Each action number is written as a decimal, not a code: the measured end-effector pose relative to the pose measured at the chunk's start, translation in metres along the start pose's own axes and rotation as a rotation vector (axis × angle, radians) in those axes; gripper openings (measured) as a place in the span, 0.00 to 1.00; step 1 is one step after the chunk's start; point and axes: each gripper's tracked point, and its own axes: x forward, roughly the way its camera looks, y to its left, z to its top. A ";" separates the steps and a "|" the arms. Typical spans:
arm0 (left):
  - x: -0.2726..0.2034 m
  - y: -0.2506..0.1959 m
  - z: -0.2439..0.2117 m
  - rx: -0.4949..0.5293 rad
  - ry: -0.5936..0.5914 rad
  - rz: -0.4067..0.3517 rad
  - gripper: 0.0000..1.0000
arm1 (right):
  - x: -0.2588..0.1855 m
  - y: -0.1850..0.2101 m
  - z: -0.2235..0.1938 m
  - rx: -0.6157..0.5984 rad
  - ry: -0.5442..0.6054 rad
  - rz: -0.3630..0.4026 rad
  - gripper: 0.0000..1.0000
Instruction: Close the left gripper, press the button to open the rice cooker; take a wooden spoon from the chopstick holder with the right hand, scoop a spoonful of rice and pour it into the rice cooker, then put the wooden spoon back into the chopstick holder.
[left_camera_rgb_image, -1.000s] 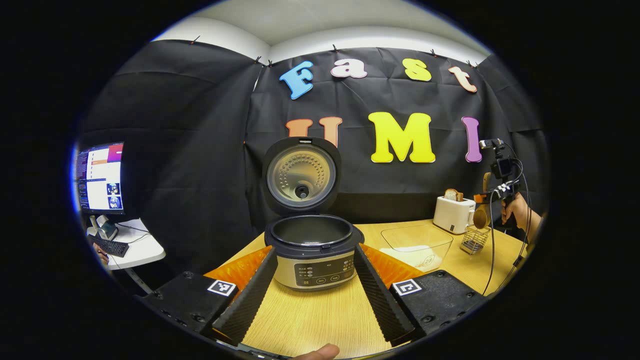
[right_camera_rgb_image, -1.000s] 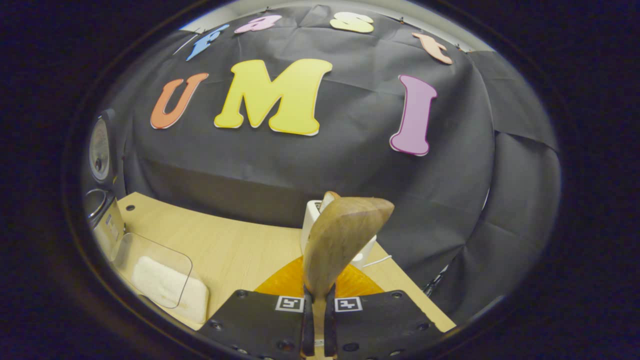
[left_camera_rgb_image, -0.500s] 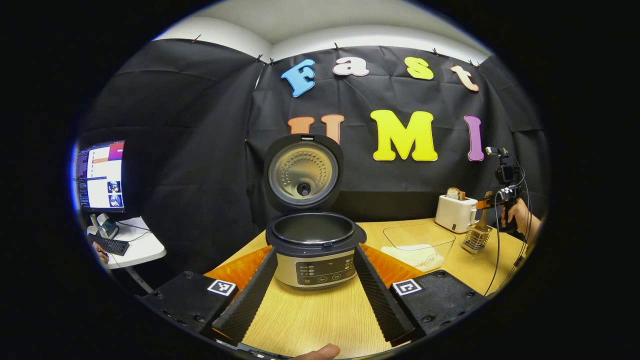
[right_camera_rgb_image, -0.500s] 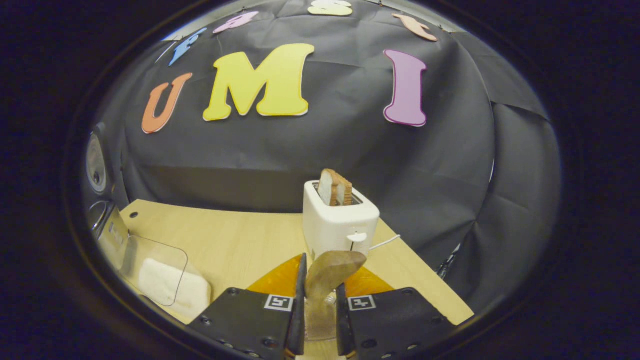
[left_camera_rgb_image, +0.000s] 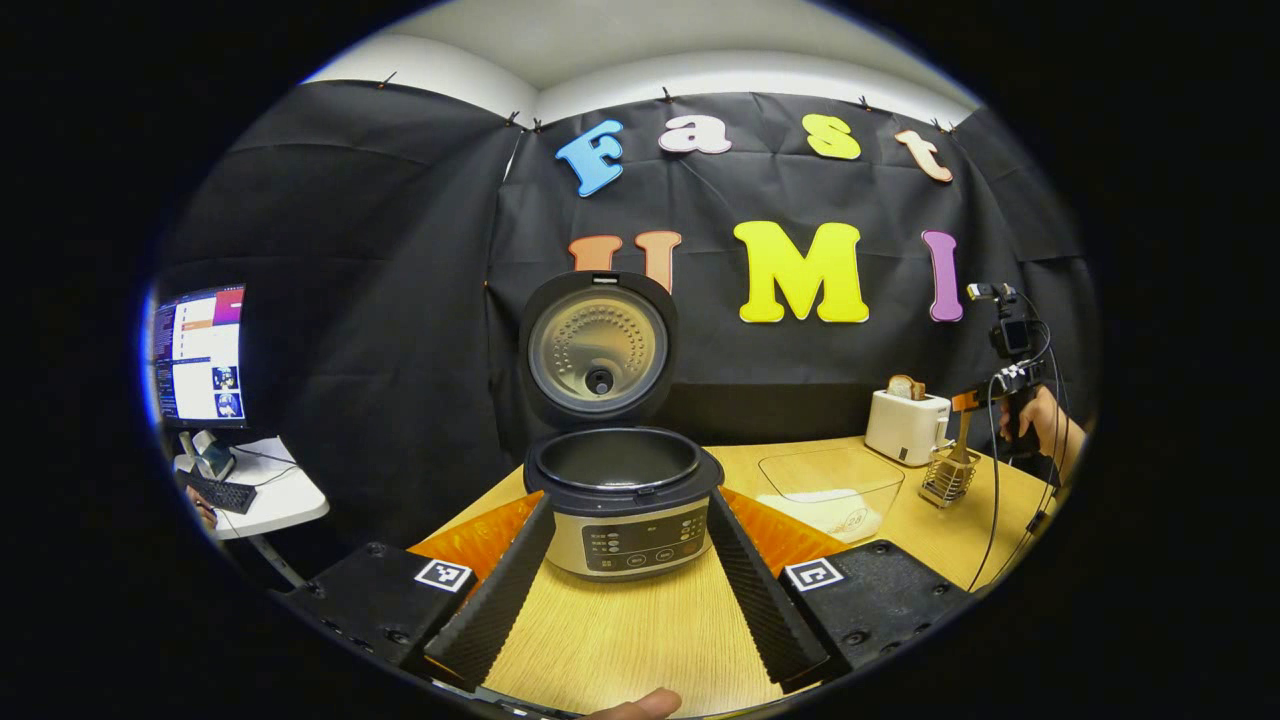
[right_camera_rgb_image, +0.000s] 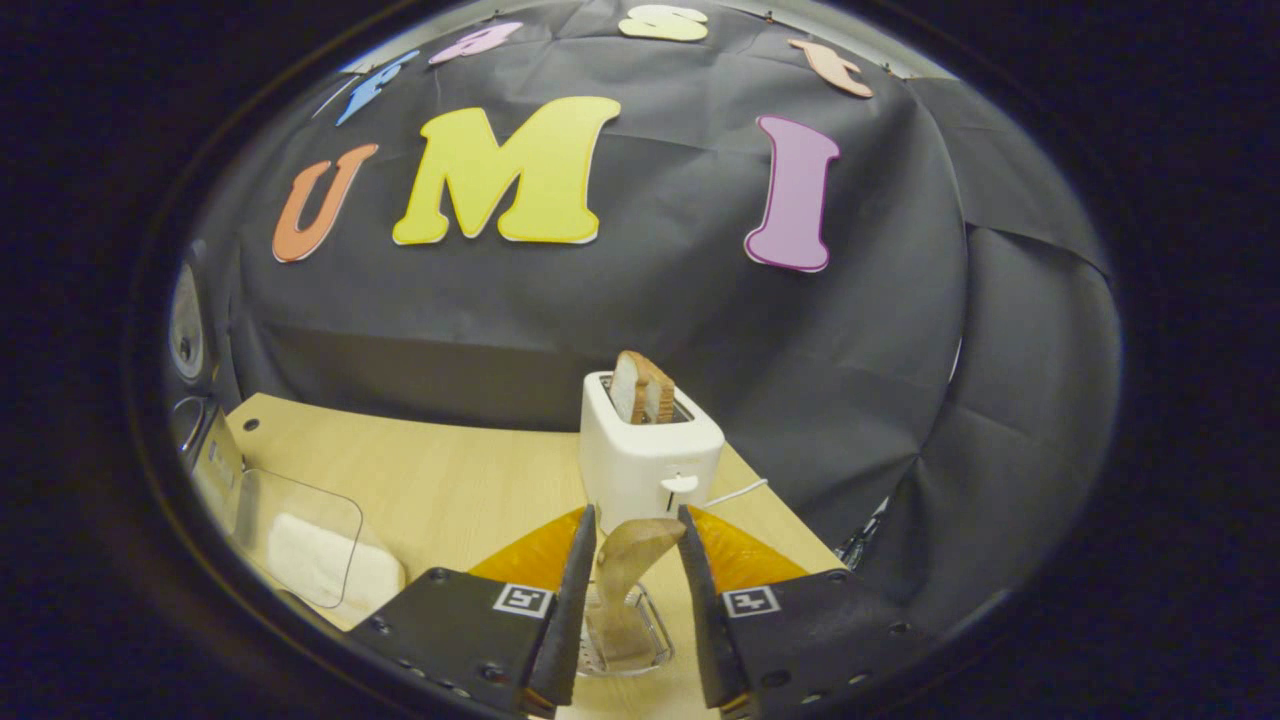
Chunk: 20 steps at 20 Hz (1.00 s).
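Tabletop chopstick holder (right_camera_rgb_image: 625, 635) seemingly holds wooden spoon (right_camera_rgb_image: 628, 560) between parted right hand-held gripper (right_camera_rgb_image: 632, 520) fingers.

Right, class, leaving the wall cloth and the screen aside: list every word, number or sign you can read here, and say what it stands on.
No text reads clearly.
Rice cooker panel: print too small to read.
Glass bowl: faint mark on its front, too blurred.
Toaster: none seen.
Left tongs and right tongs: square coded markers, patterns, no words.
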 end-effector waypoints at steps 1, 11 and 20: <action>0.001 0.000 0.000 0.002 -0.001 0.001 0.98 | -0.004 0.001 0.002 0.004 0.000 0.006 0.53; 0.004 0.001 -0.007 -0.055 0.015 0.033 0.98 | -0.044 0.005 0.021 0.034 -0.027 0.078 0.95; 0.024 -0.007 0.011 -0.053 0.015 0.031 0.98 | -0.096 -0.001 0.041 0.078 -0.131 0.133 0.95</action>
